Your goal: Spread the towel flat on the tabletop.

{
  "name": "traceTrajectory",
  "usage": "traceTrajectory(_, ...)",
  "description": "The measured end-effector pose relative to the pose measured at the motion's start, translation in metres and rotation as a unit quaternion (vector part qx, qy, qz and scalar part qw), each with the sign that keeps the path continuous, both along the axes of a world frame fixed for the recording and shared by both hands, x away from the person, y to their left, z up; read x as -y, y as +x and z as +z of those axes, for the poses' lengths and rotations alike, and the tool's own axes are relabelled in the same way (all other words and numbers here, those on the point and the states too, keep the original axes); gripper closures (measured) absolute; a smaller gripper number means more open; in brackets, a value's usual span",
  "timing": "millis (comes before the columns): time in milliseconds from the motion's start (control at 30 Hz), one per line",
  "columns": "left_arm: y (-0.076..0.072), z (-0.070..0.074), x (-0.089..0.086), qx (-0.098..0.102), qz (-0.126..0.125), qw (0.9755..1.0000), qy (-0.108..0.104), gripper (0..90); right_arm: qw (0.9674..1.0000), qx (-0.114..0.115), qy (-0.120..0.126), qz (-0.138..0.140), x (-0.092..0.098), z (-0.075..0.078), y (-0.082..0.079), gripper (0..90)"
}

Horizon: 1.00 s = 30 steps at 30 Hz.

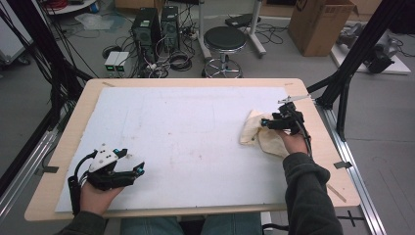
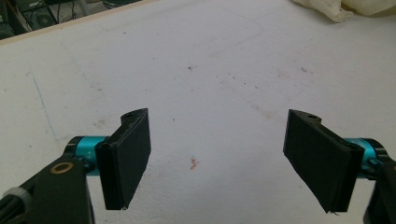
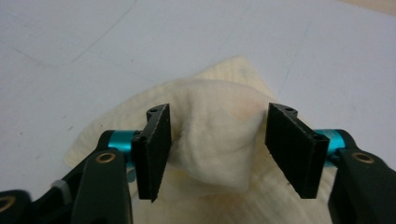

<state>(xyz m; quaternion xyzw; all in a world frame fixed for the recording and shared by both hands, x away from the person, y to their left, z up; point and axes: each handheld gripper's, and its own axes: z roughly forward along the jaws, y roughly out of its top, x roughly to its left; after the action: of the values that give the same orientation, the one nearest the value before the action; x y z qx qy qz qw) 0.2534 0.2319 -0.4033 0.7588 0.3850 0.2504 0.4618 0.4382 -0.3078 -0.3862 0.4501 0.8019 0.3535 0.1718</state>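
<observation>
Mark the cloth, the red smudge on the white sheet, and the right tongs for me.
cloth (image 3: 212,135), right gripper view, on the raised fold between the jaws.
red smudge (image 2: 194,163), left gripper view, on its middle.
right tongs (image 3: 217,144), right gripper view, midway between the tips, jaws around the fold.

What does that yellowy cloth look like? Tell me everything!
The cloth is pale cream-yellow, soft and ribbed-looking, with a faint orange stain. It lies crumpled on the white board at the table's right side. The right gripper sits over it, its jaws on either side of a raised bunch, one touching it, not squeezed shut.
</observation>
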Motion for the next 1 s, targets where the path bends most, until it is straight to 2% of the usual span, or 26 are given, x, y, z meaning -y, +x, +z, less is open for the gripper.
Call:
traceTrajectory(33,0.0,0.0,0.0,0.0,0.0,1.0,0.001,23.7,0.9999,-0.009,-0.01,-0.006,-0.001,-0.003,0.002,43.3)
traceTrajectory(67,0.0,0.0,0.0,0.0,0.0,1.0,0.001,23.7,0.9999,-0.009,-0.01,-0.006,-0.001,-0.003,0.002,43.3)
traceTrajectory(200,0.0,0.0,0.0,0.0,-0.001,1.0,0.001,23.7,0.999,-0.025,-0.036,-0.003,-0.007,-0.013,0.005,50.8)
traceTrajectory(233,0.0,0.0,0.0,0.0,-0.001,1.0,0.001,23.7,0.9987,-0.035,-0.038,-0.005,-0.007,-0.016,0.006,52.9)
traceTrajectory(333,0.0,0.0,-0.001,0.001,0.0,1.0,0.0,23.7,0.9983,-0.042,-0.04,-0.003,-0.008,-0.02,0.008,57.5)
traceTrajectory(433,0.0,0.0,-0.001,0.002,0.001,1.0,-0.001,23.7,0.9974,-0.047,-0.055,-0.005,-0.01,-0.024,0.009,61.6)
traceTrajectory(600,0.0,0.001,-0.002,0.001,0.0,1.0,0.0,23.8,0.9965,-0.063,-0.053,-0.012,-0.009,-0.03,0.011,62.7)
traceTrajectory(667,0.0,0.001,-0.001,0.001,-0.001,1.0,0.0,23.8,0.9964,-0.064,-0.055,-0.012,-0.01,-0.03,0.011,64.3)
traceTrajectory(700,0.0,0.001,-0.001,0.002,-0.002,1.0,0.001,23.8,0.997,-0.052,-0.056,-0.014,-0.01,-0.033,0.009,66.3)
traceTrajectory(733,0.0,0.001,-0.001,0.003,-0.003,1.0,-0.001,23.8,0.997,-0.052,-0.056,-0.014,-0.01,-0.033,0.009,66.3)
traceTrajectory(767,0.0,0.001,-0.001,0.003,-0.003,1.0,0.001,23.8,0.9976,-0.037,-0.055,-0.021,-0.008,-0.039,0.004,68.9)
traceTrajectory(833,-0.001,0.001,-0.001,0.004,-0.003,1.0,-0.001,23.8,0.9986,-0.034,-0.021,-0.036,-0.002,-0.044,0.001,70.3)
traceTrajectory(867,-0.001,0.001,-0.001,0.003,-0.003,1.0,-0.001,23.8,0.9987,-0.032,-0.013,-0.037,0.0,-0.045,0.0,70.9)
traceTrajectory(933,0.0,0.001,-0.001,0.004,-0.001,1.0,-0.001,23.8,0.9988,-0.028,-0.009,-0.038,0.0,-0.046,-0.001,72.0)
traceTrajectory(1000,0.0,0.001,-0.002,0.004,-0.002,1.0,0.0,23.8,0.999,-0.026,-0.014,-0.033,-0.002,-0.046,-0.001,77.9)
